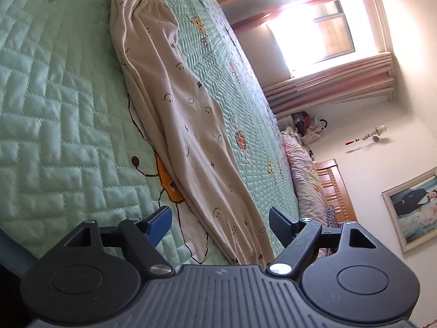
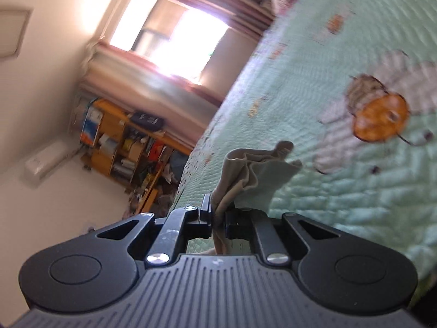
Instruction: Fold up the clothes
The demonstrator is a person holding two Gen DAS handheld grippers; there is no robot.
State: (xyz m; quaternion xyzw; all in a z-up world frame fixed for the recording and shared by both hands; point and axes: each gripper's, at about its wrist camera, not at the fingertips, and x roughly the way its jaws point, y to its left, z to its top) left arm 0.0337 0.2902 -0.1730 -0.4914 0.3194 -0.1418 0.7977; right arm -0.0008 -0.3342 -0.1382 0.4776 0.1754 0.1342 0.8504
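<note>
Beige trousers (image 1: 174,101) printed with small smiley faces lie stretched along the green quilted bed cover (image 1: 54,104), waistband at the far end, leg hems near the camera. My left gripper (image 1: 220,220) hovers over the near leg end, jaws wide apart, the cloth passing below and between them without the pads touching it. In the blurred right wrist view my right gripper (image 2: 218,216) is shut on a bunched fold of beige cloth (image 2: 254,169), which sticks up above the fingers over the bed cover (image 2: 341,191).
A window (image 1: 314,30) with pink curtains lights the room. Pillows (image 1: 303,169) and a wooden headboard (image 1: 333,188) lie along the bed's far side, under a framed picture (image 1: 412,207). A cluttered wooden shelf (image 2: 123,142) and an air conditioner (image 2: 46,161) show beyond the bed edge.
</note>
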